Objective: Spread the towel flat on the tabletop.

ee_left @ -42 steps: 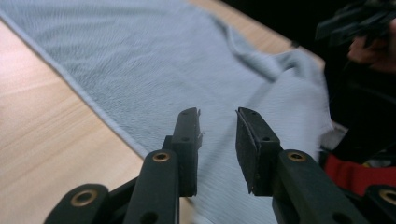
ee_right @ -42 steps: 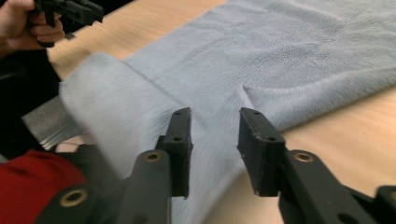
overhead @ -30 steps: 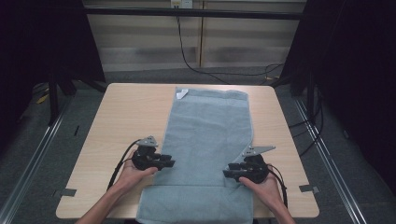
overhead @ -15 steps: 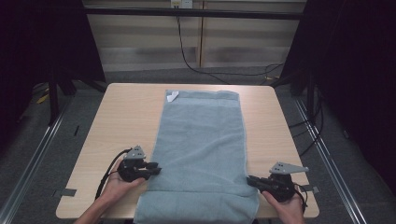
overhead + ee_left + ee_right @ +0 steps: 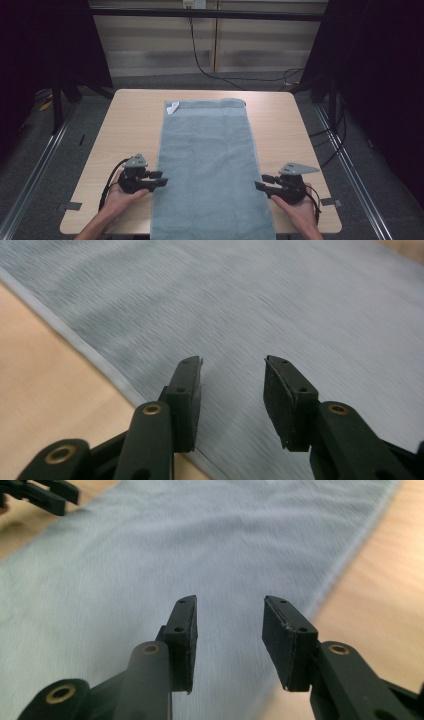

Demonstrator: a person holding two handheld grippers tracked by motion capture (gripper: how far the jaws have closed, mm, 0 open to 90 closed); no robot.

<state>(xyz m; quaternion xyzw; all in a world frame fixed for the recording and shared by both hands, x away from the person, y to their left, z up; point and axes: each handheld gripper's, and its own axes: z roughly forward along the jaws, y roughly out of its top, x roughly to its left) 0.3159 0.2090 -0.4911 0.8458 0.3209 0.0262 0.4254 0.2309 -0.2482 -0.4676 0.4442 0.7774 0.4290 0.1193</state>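
Note:
A grey-blue towel (image 5: 207,165) lies lengthwise down the middle of the wooden table (image 5: 125,125). Its near end hangs over the front edge, and a white label (image 5: 172,107) sits at its far left corner. My left gripper (image 5: 163,179) points at the towel's left hem, low over the cloth (image 5: 280,300). Its jaws have just been opening and nothing is between them (image 5: 232,360). My right gripper (image 5: 260,182) points at the right hem. Its jaws have also just been opening, and they hold nothing above the towel (image 5: 175,545).
Bare tabletop (image 5: 295,135) flanks the towel on both sides. Beyond the table are dark floor, cables (image 5: 210,70) and metal rails (image 5: 350,165). The right gripper view catches the left gripper (image 5: 50,495) across the towel.
The towel has slid a little toward the near edge and to the left. Both grippers drew outward off its sides, and the right one has since come back in to the hem.

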